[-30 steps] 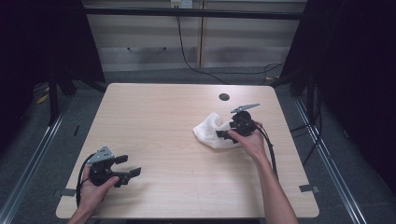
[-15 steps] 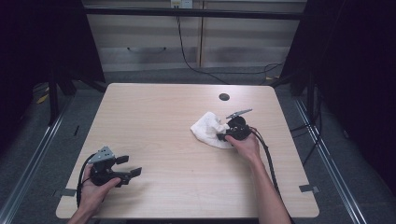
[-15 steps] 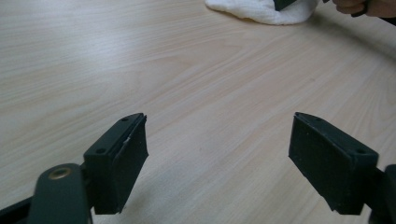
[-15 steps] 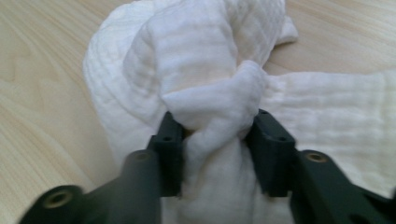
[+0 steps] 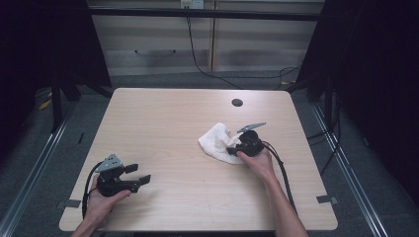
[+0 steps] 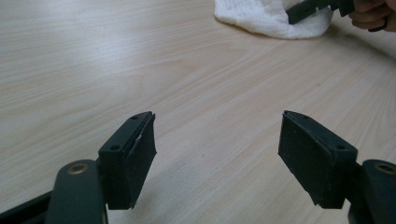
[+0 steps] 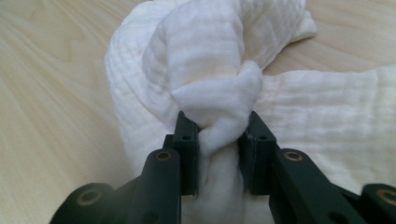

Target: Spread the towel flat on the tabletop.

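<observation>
While I scan from left to right, I count two grippers, one cloth and one surface point(image 5: 163, 118). My left gripper point(image 5: 137, 174) rests at about seven o'clock on the surface, jaws spread wide with bare wood between them. At about three o'clock lies the single white cloth point(image 5: 216, 141), crumpled, well apart from the left gripper. My right gripper point(image 7: 219, 135) sits just right of it, clenched on a bunched fold of the cloth. I see one dark round hole point(image 5: 237, 102) near one o'clock.
</observation>
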Demonstrator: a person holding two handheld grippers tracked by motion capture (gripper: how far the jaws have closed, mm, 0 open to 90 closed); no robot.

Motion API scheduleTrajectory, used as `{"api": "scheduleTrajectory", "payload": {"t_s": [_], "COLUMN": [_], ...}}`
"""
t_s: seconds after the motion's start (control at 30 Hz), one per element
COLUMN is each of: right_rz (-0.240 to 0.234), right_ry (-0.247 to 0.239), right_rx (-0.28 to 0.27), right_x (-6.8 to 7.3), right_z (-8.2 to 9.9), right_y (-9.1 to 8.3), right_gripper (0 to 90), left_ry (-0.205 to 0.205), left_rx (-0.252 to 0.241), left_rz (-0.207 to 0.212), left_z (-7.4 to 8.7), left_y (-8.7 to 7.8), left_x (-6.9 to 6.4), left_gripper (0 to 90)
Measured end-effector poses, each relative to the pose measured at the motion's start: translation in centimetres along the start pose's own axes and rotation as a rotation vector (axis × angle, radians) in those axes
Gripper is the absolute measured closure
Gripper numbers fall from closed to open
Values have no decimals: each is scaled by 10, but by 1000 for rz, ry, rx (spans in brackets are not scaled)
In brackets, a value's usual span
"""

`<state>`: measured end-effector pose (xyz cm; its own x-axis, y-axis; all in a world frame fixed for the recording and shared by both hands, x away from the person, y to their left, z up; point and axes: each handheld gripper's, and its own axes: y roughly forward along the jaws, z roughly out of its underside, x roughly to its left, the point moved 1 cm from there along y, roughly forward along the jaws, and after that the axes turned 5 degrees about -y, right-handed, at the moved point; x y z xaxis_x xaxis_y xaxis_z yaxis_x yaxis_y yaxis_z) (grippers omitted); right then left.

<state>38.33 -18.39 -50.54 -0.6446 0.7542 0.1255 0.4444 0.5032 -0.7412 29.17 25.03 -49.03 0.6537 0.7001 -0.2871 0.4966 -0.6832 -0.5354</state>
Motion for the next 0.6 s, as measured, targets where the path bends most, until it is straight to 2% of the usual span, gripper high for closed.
{"api": "scheduleTrajectory", "payload": {"t_s": [0.07,0.23,0.3,0.5,0.6], "right_rz": [-5,-22,-49,-88,-99], "right_ry": [-7,-33,-58,-67,-80], "right_rx": [-2,3,-6,-21,-15], "right_x": [3,18,30,40,48], "right_z": [1,4,6,10,11], "right_y": [0,-1,0,0,0], "right_gripper": [713,713,713,714,714], "left_ry": [-17,-6,-4,-2,0], "left_rx": [3,13,7,15,17], "left_rz": [29,27,34,34,36], "left_z": [0,0,0,0,0], "left_y": [0,1,0,-1,-1], "left_x": [0,-2,-3,-2,-2], "left_gripper": [302,309,331,323,364]}}
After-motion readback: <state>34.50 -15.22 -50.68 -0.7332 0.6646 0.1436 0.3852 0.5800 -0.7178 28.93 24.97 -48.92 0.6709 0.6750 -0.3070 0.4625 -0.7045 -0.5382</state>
